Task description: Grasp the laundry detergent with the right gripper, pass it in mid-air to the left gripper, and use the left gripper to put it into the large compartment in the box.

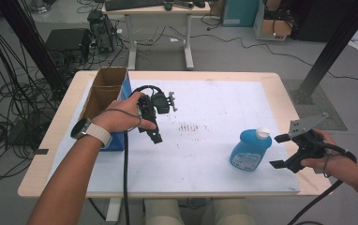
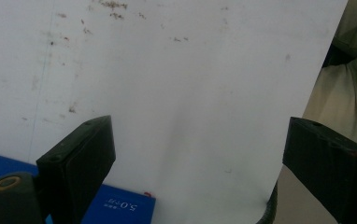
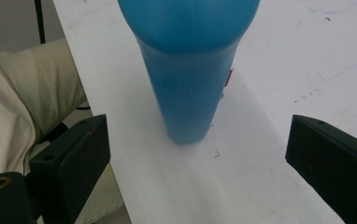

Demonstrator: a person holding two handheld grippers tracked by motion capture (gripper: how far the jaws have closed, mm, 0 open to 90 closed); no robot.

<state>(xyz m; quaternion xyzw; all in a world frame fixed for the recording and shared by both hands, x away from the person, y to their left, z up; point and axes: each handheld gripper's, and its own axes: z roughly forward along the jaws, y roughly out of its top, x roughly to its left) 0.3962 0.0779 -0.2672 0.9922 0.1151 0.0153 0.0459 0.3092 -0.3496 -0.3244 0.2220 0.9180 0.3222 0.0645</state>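
Right gripper (image 1: pixel 280 151) spread wide beside smooth blue plastic bottle (image 1: pixel 250 149), left gripper (image 2: pixel 195 154) likewise apart.

Even bright indoor light, soft faint shadows, gripper views slightly blurred close up

I see a smooth blue plastic bottle (image 1: pixel 250 149) with a white cap, matt black gripper jaws, a stained matt white sheet (image 1: pixel 214 108) on the pale wood table (image 1: pixel 64 119), and a brown cardboard box (image 1: pixel 103 91).
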